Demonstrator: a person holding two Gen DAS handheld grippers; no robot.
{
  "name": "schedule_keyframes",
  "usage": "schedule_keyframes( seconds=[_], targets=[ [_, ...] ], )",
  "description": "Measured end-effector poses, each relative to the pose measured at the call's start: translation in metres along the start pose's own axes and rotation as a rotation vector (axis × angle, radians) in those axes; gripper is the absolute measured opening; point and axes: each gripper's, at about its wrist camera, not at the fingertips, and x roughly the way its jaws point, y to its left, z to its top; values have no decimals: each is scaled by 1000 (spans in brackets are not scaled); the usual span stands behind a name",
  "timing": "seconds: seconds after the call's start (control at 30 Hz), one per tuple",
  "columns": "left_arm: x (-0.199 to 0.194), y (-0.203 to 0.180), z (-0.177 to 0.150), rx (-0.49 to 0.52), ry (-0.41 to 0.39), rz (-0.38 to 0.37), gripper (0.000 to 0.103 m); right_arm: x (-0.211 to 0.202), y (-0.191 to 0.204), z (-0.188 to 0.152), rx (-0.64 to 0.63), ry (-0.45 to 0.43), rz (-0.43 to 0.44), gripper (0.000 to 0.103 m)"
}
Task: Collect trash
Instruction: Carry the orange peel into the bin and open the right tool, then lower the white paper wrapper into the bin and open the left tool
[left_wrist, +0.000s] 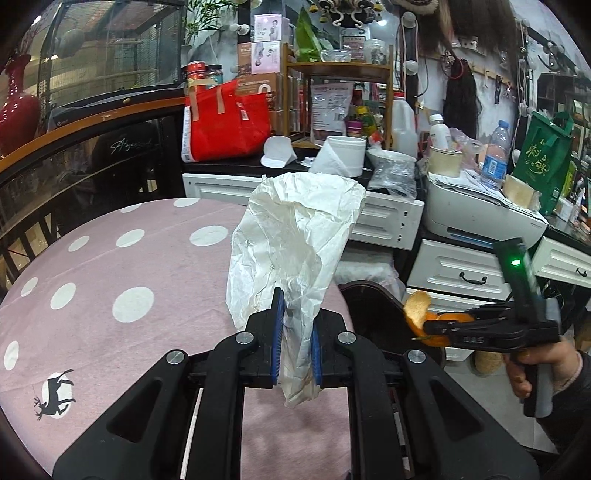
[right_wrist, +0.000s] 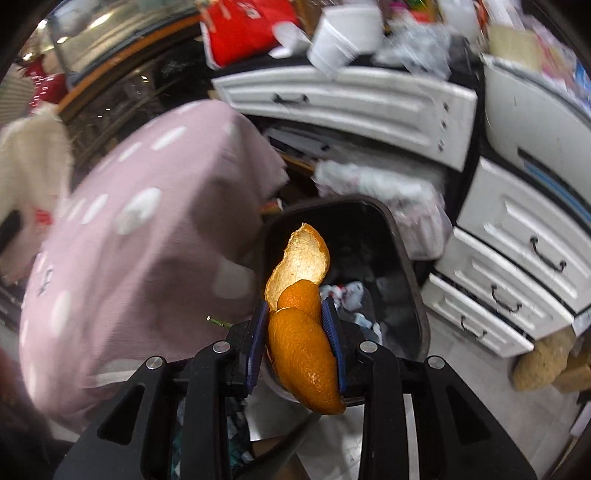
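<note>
Carrying step: right gripper (right_wrist: 295, 325) clamping orange peel (right_wrist: 303, 332) over dark bin (right_wrist: 413, 266); left gripper (left_wrist: 295, 332) pinching crumpled paper (left_wrist: 295, 236) above pink table (left_wrist: 110, 266). Next: releasing peel into bin, then paper.

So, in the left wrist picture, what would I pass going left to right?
Red vase → red bag → crumpled white paper in the left hand-held gripper → orange peel in the right hand-held gripper → green bag.

The crumpled paper (left_wrist: 295, 243) stands between the left claw's (left_wrist: 295, 347) pads above the bench (left_wrist: 110, 277). To its right, the right claw (right_wrist: 297, 332) holds orange peel (right_wrist: 303, 295) over the bin (right_wrist: 413, 266), drawers (right_wrist: 517, 258) beyond
</note>
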Motion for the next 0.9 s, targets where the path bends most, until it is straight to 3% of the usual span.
schedule_keyframes(
  seconds=[0.5, 0.6, 0.73, 0.9],
  targets=[
    [22, -35, 3, 31, 35, -69, 13, 89, -30, -25, 89, 205, -56, 32],
    [27, -39, 2, 32, 46, -83, 13, 97, -31, -30, 98, 225, -63, 39],
    [31, -44, 3, 36, 53, -99, 13, 93, -32, -33, 104, 212, -71, 58],
    [36, -54, 6, 56, 67, -128, 13, 71, -35, -29, 113, 153, -93, 62]
  ],
)
